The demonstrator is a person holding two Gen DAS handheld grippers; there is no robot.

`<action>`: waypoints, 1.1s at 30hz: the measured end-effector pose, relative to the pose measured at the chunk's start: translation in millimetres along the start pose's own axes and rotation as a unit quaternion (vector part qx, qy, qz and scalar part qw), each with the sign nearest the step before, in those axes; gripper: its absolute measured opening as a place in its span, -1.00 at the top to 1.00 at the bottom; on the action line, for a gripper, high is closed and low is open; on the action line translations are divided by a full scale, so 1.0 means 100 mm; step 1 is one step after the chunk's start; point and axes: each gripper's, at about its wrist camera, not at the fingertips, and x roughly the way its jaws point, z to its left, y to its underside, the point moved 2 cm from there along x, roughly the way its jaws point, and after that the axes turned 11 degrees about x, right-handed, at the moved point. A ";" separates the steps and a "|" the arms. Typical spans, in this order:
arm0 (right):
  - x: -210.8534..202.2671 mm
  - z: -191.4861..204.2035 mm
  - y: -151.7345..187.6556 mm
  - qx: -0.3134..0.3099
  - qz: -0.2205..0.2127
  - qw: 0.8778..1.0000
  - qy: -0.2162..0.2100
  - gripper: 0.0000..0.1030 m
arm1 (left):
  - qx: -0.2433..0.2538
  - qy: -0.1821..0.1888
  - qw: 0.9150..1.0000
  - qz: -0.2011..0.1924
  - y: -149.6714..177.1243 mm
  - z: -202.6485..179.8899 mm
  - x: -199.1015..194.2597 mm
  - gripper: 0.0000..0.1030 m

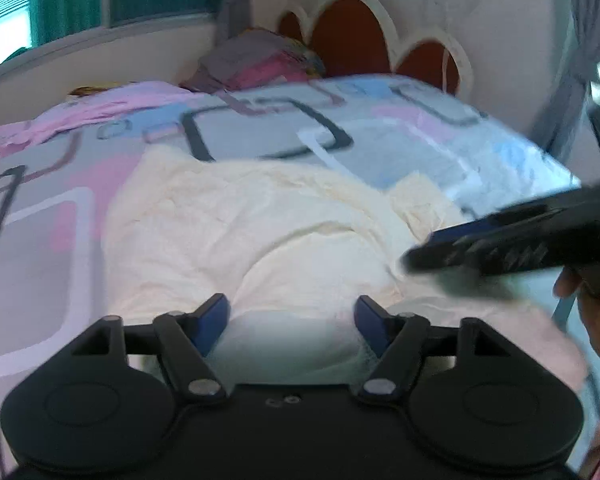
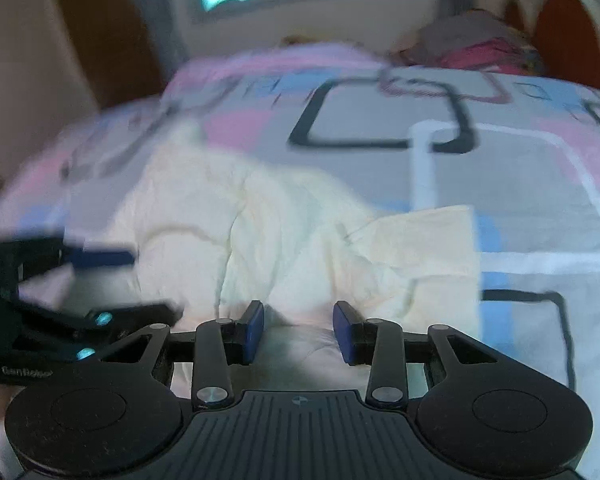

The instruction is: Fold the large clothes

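A cream-white garment (image 1: pixel 260 220) lies crumpled on the patterned bedsheet (image 1: pixel 40 240); in the right wrist view the garment (image 2: pixel 260 232) has a flat flap lying out to the right. My left gripper (image 1: pixel 293 320) hovers over its near edge, jaws wide, with cloth showing below the gap and the pads not pressing on it. Over the same near edge, the right gripper (image 2: pixel 299 330) has its blue pads apart and clear of the cloth bulge between them. Each gripper shows blurred in the other's view: the right gripper (image 1: pixel 424 250) and the left gripper (image 2: pixel 140 284).
A headboard (image 1: pixel 352 40) with red rounded panels stands at the far end, with a pile of folded fabrics (image 1: pixel 256 60) before it. A pink cloth (image 1: pixel 100 104) lies at the far left. A window (image 1: pixel 60 0) is behind, and a hand (image 1: pixel 572 284) shows at the right.
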 end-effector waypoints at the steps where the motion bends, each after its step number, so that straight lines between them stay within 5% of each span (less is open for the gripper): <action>1: -0.13 -0.11 -0.02 0.024 -0.016 1.000 -0.004 -0.63 | -0.009 -0.004 1.000 -0.013 0.02 0.04 -0.13 -0.79; 2: -0.25 -0.23 -0.03 0.047 -0.031 0.998 -0.015 -0.91 | -0.016 -0.010 0.999 -0.027 0.06 0.07 -0.24 -1.00; 8: -0.37 -0.97 0.18 0.199 0.023 0.978 -0.067 -0.90 | -0.124 0.003 0.992 -0.028 0.42 0.42 -0.51 -0.96; 18: -0.16 -1.48 0.59 0.362 0.053 0.914 -0.174 -1.00 | -0.304 0.089 0.949 -0.004 0.83 0.79 -0.26 -0.86; 27: 0.10 -1.28 0.41 0.286 0.112 0.933 -0.187 -0.99 | -0.344 0.119 0.932 -0.010 0.93 0.85 -0.14 -0.70; 33: 0.25 -1.15 0.32 0.239 0.136 0.942 -0.192 -0.99 | -0.347 0.120 0.930 -0.010 0.88 0.80 -0.06 -0.69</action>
